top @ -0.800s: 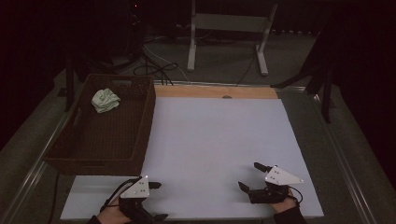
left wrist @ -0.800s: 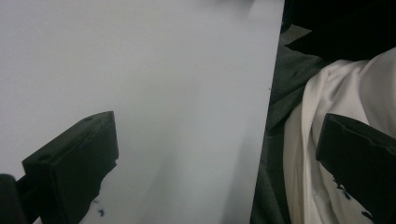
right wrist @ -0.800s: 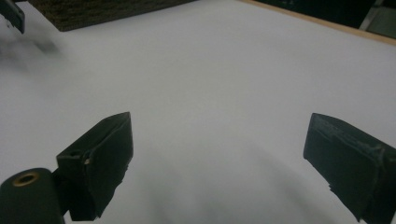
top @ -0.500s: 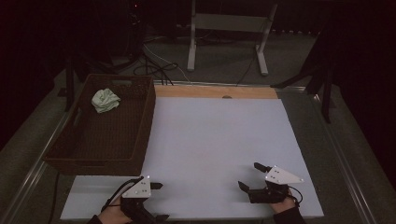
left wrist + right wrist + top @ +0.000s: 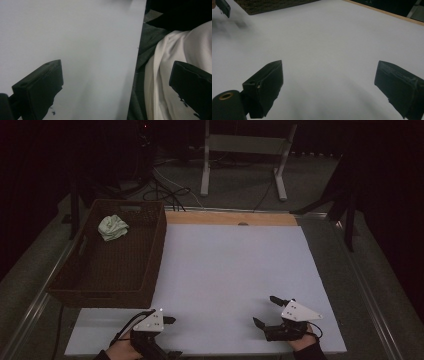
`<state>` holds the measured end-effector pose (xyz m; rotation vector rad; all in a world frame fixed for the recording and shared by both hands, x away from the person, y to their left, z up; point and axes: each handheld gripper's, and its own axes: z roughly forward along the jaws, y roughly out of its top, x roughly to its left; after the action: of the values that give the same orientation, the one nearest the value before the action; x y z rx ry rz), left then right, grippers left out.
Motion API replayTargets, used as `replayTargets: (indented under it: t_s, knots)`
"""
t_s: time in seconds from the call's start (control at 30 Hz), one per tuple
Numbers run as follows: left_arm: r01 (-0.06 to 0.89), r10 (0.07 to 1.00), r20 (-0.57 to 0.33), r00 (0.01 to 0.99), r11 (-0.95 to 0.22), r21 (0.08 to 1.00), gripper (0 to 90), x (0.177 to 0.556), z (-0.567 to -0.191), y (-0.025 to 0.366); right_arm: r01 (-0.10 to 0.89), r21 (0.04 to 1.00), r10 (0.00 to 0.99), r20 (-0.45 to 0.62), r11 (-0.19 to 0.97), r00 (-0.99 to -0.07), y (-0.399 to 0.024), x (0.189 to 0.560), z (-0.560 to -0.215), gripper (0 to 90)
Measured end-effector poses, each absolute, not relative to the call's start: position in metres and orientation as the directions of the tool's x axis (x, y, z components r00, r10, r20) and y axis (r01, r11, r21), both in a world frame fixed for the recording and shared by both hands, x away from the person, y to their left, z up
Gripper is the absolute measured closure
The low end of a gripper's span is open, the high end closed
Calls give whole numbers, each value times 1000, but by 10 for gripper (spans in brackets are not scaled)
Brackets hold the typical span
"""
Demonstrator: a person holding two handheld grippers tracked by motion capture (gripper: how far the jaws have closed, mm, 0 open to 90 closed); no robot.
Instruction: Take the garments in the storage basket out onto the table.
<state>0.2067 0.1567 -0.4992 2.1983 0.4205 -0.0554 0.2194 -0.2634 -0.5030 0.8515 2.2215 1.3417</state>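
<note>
Both grippers sit low at the near edge of the white mat (image 5: 235, 270): left gripper (image 5: 170, 336) and right gripper (image 5: 267, 311), jaws spread wide, nothing between them. Crumpled pale-green cloth (image 5: 112, 227) lies in the far corner of the brown wicker basket (image 5: 100, 292), well apart from both.

White surface (image 5: 230, 280) with a wood strip (image 5: 230, 218) along its far edge, brown wicker basket (image 5: 150, 265) at its left side holding a crumpled pale-green cloth (image 5: 112, 227) in the far corner, white metal stand (image 5: 245, 155) and loose cables (image 5: 165, 192) on the floor beyond.
</note>
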Motion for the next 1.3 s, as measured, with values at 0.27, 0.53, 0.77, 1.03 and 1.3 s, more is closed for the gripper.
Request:
replayTargets:
  t_s: [0.27, 0.53, 0.77, 1.03, 1.3]
  knots:
    - [297, 253, -177, 951, -597, 745, 0, 203, -492, 150, 283, 890, 677, -38, 358, -735, -260, 217, -501, 88]
    - [291, 224, -192, 956, -615, 733, 0, 203, -483, 147, 282, 892, 674, -34, 354, -738, -259, 216, -500, 89]
    - [282, 202, -198, 959, -615, 737, 0, 204, -476, 144, 277, 898, 672, -26, 341, -740, -259, 215, -499, 89]
    - [263, 188, -185, 964, -626, 734, 0, 205, -466, 142, 277, 903, 675, -20, 330, -737, -260, 215, -498, 89]
    - [242, 175, -169, 970, -622, 745, 0, 210, -446, 142, 275, 905, 673, -18, 326, -740, -260, 215, -498, 89]
